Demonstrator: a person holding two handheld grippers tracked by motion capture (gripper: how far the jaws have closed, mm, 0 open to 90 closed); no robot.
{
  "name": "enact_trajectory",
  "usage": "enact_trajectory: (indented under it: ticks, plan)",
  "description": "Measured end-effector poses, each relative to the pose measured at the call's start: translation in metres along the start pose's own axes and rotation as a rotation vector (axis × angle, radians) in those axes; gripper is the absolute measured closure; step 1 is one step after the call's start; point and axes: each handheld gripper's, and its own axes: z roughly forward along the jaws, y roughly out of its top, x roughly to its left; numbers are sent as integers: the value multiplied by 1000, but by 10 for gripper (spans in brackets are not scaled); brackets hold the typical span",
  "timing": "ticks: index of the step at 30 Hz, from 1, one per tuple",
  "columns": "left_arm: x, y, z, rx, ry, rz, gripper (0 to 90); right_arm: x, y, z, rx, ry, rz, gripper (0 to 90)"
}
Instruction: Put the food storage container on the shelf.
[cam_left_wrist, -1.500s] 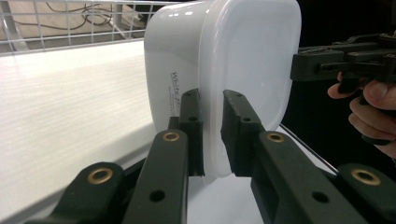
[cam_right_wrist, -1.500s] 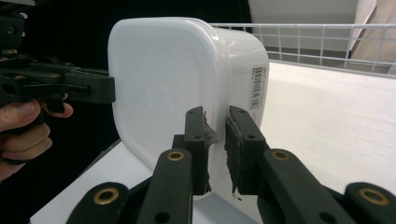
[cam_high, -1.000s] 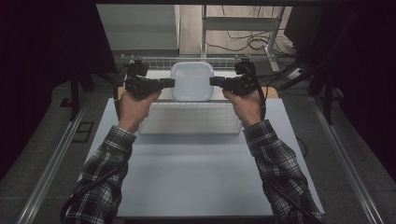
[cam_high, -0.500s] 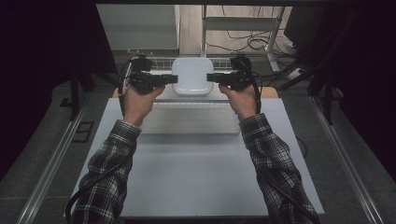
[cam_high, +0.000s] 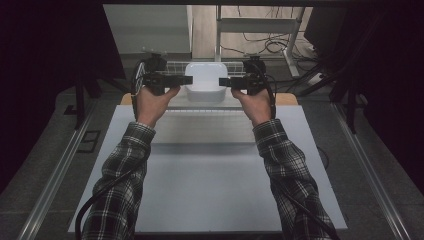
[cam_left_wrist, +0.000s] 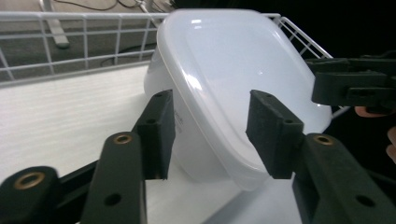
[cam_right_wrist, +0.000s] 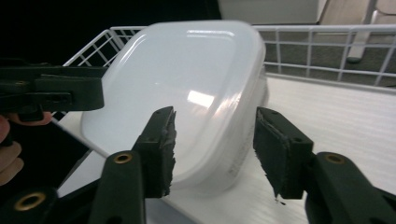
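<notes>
A white lidded plastic container (cam_high: 204, 79) sits in a white wire basket (cam_high: 176, 66) at the table's far end. My left gripper (cam_high: 188, 80) is at the container's left side and my right gripper (cam_high: 223, 82) at its right side. In the left gripper view the jaws (cam_left_wrist: 212, 123) stand apart around the container's (cam_left_wrist: 233, 65) rim, the pads off it. In the right gripper view the gripper (cam_right_wrist: 212, 144) likewise straddles the container's (cam_right_wrist: 187, 79) edge without pressing. Both pairs of jaws have just been opening. Each view shows the other gripper (cam_left_wrist: 350, 84) (cam_right_wrist: 51, 93) across the lid.
The basket's wire walls (cam_left_wrist: 70, 46) (cam_right_wrist: 327, 46) rise behind and beside the container. A pale table top (cam_high: 210, 190) stretches toward the person, whose plaid sleeves lie over it. A wooden board edge (cam_high: 287, 98) shows under the basket. Cables and a frame leg (cam_high: 260, 40) lie beyond.
Both hands carried the container a little farther away and set it in the basket. Both grippers' jaws have opened and let go of it.
</notes>
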Motion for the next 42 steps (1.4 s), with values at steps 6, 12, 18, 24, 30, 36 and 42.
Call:
enact_trajectory:
  ticks: [6,12,18,24,30,36,42]
  plan:
    - [0,-1,4,-42,44,51,385,-5,0,3,-33,-18,-9,408]
    - [-1,-2,-4,-89,-57,80,200,-2,2,-3,-64,29,-68,166]
    - [-10,-10,-10,-77,-110,126,73,8,-7,-7,-50,22,-180,36]
    - [-19,-21,-14,-67,-109,213,43,13,-18,-11,-47,43,-229,12]
    - [-26,-34,-14,-65,-98,260,31,14,-27,-15,-41,47,-254,10]
    - [-28,-46,-16,-56,-101,277,22,15,-37,-17,-22,45,-282,10]
    - [-27,-58,-19,-49,-109,274,30,14,-48,-21,-11,48,-294,11]
